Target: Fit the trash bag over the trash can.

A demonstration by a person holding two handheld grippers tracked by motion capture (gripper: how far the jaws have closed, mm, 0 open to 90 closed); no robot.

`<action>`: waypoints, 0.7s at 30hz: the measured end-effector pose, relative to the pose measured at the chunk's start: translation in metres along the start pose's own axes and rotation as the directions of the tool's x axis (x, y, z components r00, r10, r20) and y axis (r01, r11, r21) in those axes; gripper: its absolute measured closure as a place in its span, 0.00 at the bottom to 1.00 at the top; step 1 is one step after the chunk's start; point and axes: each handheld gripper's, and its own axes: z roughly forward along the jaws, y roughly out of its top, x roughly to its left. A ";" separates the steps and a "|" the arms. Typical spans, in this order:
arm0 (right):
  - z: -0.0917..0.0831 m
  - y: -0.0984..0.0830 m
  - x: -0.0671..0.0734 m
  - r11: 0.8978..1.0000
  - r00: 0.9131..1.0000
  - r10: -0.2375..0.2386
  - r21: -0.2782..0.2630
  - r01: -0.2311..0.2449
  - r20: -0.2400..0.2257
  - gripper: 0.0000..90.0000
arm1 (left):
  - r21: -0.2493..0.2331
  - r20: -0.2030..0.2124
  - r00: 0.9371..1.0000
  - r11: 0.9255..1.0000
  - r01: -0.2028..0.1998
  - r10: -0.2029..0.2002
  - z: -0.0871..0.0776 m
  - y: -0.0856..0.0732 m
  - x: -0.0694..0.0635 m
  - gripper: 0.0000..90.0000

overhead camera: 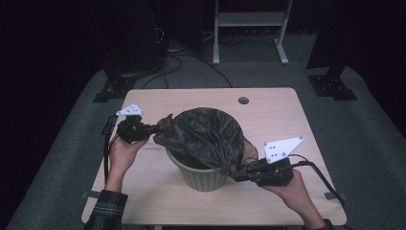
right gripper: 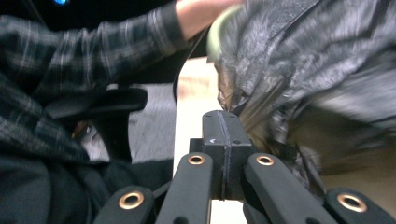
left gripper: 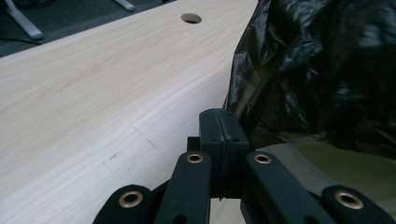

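A pale green bin [overhead camera: 201, 176] stands mid-table, with a black plastic bag [overhead camera: 206, 134] draped over its mouth. My left gripper [overhead camera: 154, 128] is at the bin's left and is shut on a corner of the bag, which is pulled out to a point. In the left gripper view the jaws [left gripper: 223, 122] are pressed together with the bag [left gripper: 322, 70] right beside them. My right gripper [overhead camera: 238, 176] sits low at the bin's front right, shut on the bag's edge. The right gripper view shows the film [right gripper: 299, 56] bunched at the closed tips [right gripper: 223, 123].
The wooden table [overhead camera: 268, 110] has a round cable hole [overhead camera: 243, 100] behind the bin. A white desk frame [overhead camera: 249, 28] and cables [overhead camera: 191, 60] are on the floor beyond. A plaid sleeve [right gripper: 93, 51] and a chair arm [right gripper: 98, 105] lie past the table's near edge.
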 end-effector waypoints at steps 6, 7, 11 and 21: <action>0.020 -0.018 -0.003 0.998 0.999 0.031 0.059 -0.029 -0.030 1.00 | 0.007 0.008 1.000 1.000 0.008 -0.008 0.004 -0.007 0.001 1.00; 0.022 -0.021 -0.005 0.997 0.999 0.041 0.065 -0.039 -0.027 1.00 | 0.009 0.009 1.000 1.000 0.008 -0.008 0.005 -0.008 0.002 1.00; 0.024 -0.034 -0.011 0.995 0.997 0.074 0.068 -0.072 -0.024 1.00 | 0.015 0.009 1.000 1.000 0.018 -0.018 0.008 -0.012 0.003 1.00; 0.037 -0.053 -0.018 0.983 0.995 0.098 0.153 -0.098 0.004 1.00 | 0.042 0.015 0.999 0.999 0.034 -0.035 0.019 -0.019 0.008 1.00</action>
